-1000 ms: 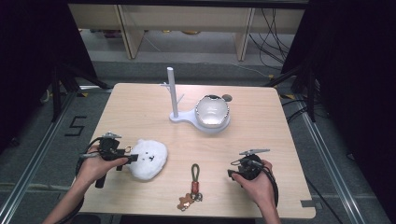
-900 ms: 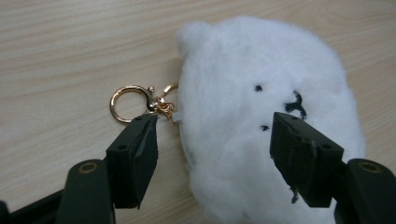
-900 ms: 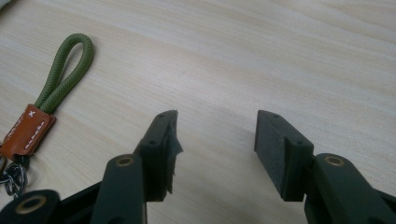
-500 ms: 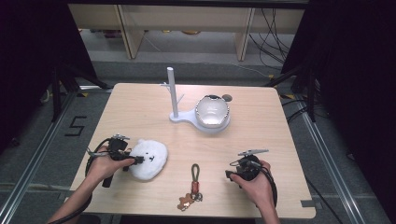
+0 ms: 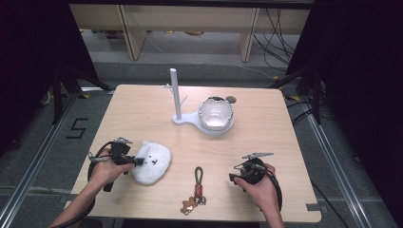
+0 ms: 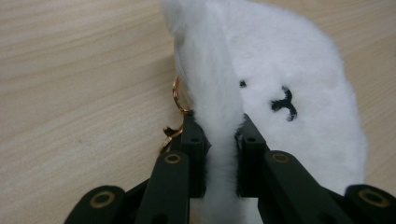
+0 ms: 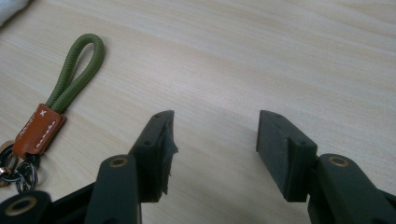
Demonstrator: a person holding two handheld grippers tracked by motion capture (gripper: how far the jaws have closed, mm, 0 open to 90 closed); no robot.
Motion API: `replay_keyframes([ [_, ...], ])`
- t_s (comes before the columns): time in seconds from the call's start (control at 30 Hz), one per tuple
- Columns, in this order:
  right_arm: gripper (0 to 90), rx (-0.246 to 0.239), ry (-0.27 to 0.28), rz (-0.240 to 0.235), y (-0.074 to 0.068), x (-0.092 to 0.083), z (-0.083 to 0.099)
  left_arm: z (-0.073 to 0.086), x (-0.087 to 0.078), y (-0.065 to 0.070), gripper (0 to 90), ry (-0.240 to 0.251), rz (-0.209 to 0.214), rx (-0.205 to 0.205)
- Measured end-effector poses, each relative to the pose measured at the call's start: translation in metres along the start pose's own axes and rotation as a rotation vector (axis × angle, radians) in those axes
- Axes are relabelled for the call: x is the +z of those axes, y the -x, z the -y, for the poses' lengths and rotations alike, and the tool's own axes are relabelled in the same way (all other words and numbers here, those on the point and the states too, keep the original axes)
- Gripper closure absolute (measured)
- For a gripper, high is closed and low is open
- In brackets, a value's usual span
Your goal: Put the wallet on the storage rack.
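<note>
Left tongs (image 6: 219,154) pinched shut on a fold of white plush toy (image 6: 299,84), lying near the worktop's (image 5: 142,109) front-left edge, gold clasp (image 6: 175,112) beside it. Right tongs (image 7: 212,149) held wide open and empty, just above bare wood, right of green-looped keychain (image 7: 70,84). White stand (image 5: 177,95) farther back.

Place: we are looking at a lab recording rig.
Evidence: black curtains (image 5: 28,57), floor cables (image 5: 280,28), and metal frame (image 5: 342,190) are surrounding the worktop (image 5: 142,109).
</note>
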State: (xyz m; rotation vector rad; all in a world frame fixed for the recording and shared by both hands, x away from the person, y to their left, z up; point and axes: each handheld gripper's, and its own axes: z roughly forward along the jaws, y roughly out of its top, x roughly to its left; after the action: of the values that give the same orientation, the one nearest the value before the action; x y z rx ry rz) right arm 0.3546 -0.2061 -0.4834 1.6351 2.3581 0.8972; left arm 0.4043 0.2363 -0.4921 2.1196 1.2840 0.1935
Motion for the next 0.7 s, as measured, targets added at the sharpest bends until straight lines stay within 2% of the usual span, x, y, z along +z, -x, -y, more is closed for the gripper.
replay_keyframes([
  [0.03,47.4,0.0,0.0,0.0,0.0,0.0,0.0,0.0,0.0,0.0,78.4,0.0,0.0,0.0],
  [0.07,47.4,0.005,0.002,0.001,0.0,-0.001,0.0,0.0,-0.002,0.003,78.7,0.023,0.015,0.014],
  [0.17,47.8,0.01,-0.013,-0.006,0.0,-0.003,-0.002,-0.002,-0.009,0.01,79.1,0.071,0.018,0.071],
  [0.2,48.1,0.002,0.013,0.015,0.0,-0.002,-0.001,-0.004,-0.013,0.013,79.2,0.078,0.016,0.105],
  [0.27,48.6,-0.001,0.008,0.029,0.0,-0.005,-0.003,-0.008,-0.021,0.023,79.3,0.109,0.024,0.189],
  [0.3,48.7,0.02,0.016,-0.003,-0.003,-0.005,-0.004,-0.01,-0.024,0.028,79.3,0.13,0.021,0.214],
  [0.37,49.0,0.023,0.051,-0.001,-0.003,-0.006,-0.004,-0.013,-0.029,0.035,79.3,0.148,0.025,0.271],
  [0.4,49.1,0.028,0.04,-0.008,-0.004,-0.007,-0.005,-0.016,-0.03,0.04,79.4,0.173,0.028,0.295],
  [0.43,49.3,0.021,0.048,-0.027,-0.004,-0.009,-0.006,-0.017,-0.031,0.043,79.4,0.188,0.033,0.302],
  [0.5,49.5,0.011,0.083,-0.02,-0.005,-0.009,-0.006,-0.022,-0.033,0.049,79.4,0.216,0.04,0.346],
  [0.53,49.6,0.013,0.093,-0.034,-0.006,-0.01,-0.007,-0.025,-0.034,0.053,79.4,0.225,0.047,0.377],
  [0.57,49.6,-0.014,0.112,-0.037,-0.005,-0.011,-0.008,-0.025,-0.034,0.053,79.4,0.225,0.047,0.377],
  [0.6,49.5,-0.007,0.121,-0.052,-0.006,-0.012,-0.009,-0.03,-0.035,0.059,79.3,0.243,0.049,0.421],
  [0.63,49.5,-0.033,0.154,-0.053,-0.006,-0.012,-0.01,-0.032,-0.035,0.061,79.3,0.254,0.057,0.44],
  [0.67,49.5,0.031,0.142,-0.062,-0.012,-0.014,-0.01,-0.035,-0.036,0.064,79.3,0.263,0.061,0.459],
  [0.7,49.5,-0.002,0.166,-0.07,-0.012,-0.015,-0.012,-0.038,-0.035,0.068,79.3,0.274,0.069,0.472],
])
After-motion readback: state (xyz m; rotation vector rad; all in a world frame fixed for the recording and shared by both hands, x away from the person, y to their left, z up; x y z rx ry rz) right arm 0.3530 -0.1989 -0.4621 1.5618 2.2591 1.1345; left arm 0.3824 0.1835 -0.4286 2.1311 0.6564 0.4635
